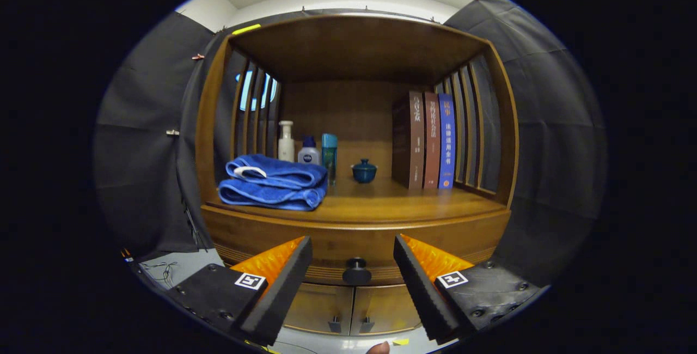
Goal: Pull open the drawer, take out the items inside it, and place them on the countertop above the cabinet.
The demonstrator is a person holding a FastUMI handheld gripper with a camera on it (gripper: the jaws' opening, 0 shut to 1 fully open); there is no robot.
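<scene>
Squarely ahead, drawer knob point(356, 271) faces parted gripper point(353, 258).

Gripper point(353, 258) level, pointing straight forward, fingers point(283, 283) spread wide apart, nothing pressed between them. Fingertip of a hand point(378, 348) just visible low down between the fingers.

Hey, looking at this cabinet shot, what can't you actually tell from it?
- Drawer contents, gripper view: hidden behind its closed front.
- Lower cabinet doors: partly covered by the open gripper fingers.
- Bottles behind the blue towels: labels too small.
</scene>
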